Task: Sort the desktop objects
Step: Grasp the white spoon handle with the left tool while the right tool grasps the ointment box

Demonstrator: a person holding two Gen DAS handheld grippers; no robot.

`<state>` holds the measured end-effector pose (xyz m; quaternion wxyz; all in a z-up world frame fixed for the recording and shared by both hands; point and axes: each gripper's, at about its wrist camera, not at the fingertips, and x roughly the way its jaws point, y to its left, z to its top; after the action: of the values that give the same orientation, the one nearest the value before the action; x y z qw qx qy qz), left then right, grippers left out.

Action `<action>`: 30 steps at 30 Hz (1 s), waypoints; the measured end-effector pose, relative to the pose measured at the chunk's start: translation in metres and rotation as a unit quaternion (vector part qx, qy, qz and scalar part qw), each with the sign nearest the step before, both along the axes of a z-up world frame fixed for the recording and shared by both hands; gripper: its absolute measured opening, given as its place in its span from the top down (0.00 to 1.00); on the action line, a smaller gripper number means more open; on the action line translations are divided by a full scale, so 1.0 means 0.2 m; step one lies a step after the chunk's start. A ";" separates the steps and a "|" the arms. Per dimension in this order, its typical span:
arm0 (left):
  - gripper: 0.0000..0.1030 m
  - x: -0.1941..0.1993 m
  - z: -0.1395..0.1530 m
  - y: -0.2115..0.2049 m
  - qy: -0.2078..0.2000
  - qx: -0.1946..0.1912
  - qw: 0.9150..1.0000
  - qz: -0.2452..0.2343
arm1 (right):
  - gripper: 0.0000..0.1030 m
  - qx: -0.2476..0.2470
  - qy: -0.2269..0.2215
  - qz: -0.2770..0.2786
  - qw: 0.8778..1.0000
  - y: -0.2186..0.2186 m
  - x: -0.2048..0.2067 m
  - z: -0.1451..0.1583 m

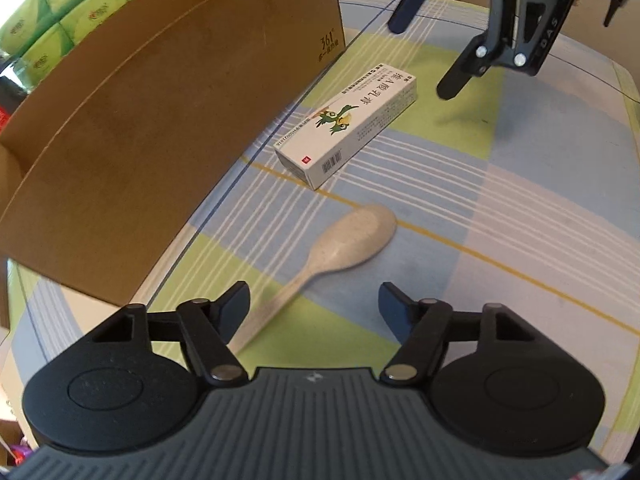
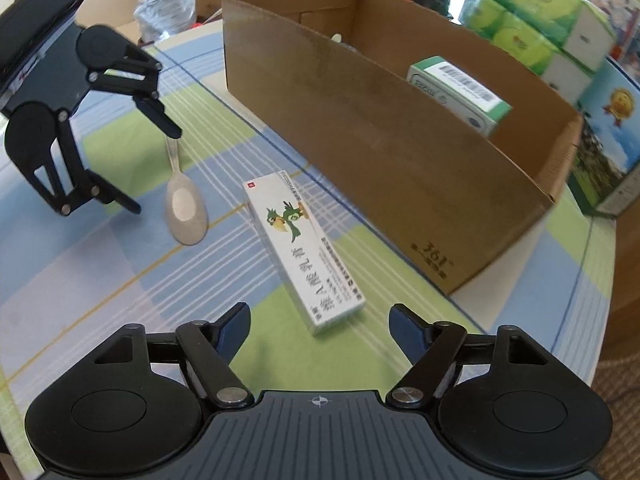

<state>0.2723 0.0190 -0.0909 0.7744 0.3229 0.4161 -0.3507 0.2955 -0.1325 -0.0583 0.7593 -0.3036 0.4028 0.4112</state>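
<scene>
Tablecloth (image 1: 500, 216): spoon (image 1: 344, 240), box (image 1: 348, 124).

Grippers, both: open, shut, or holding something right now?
Left gripper: open, holding nothing, above the spoon handle.
Right gripper: open, holding nothing, near the end of the white box.

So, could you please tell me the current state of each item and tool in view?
Left tool: open, empty, above the spoon handle.
Right tool: open, empty, near the carton's end.
Beige speckled plastic spoon: lying flat on the cloth, bowl up.
White cardboard medicine carton with green bird: closed, lying flat.
Brown cardboard box: open-topped, holding a green-and-white carton.
</scene>
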 end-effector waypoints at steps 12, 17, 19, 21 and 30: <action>0.72 0.10 0.00 -0.01 0.033 -0.019 0.999 -0.022 | 0.48 -0.010 0.017 0.026 0.999 0.17 0.11 -0.08; 0.84 0.08 0.01 -0.03 0.039 -0.006 0.999 -0.004 | 0.62 -0.016 0.021 0.010 1.000 0.19 0.08 -0.08; 0.86 0.06 0.02 -0.03 0.044 -0.007 0.999 0.017 | 0.64 -0.020 0.022 -0.007 1.000 0.19 0.06 -0.08; 0.88 0.02 0.02 -0.03 0.044 -0.005 0.997 0.055 | 0.66 -0.016 0.034 -0.041 0.998 0.17 0.03 -0.07; 0.91 -0.15 0.06 -0.07 0.114 -0.052 0.969 0.212 | 0.66 -0.003 0.082 -0.199 0.976 0.02 -0.23 -0.02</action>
<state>0.2432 0.0051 -0.0795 0.7941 0.1446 0.5418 -0.2342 0.2488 -0.1278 -0.0614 0.7893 -0.1849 0.5176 0.2737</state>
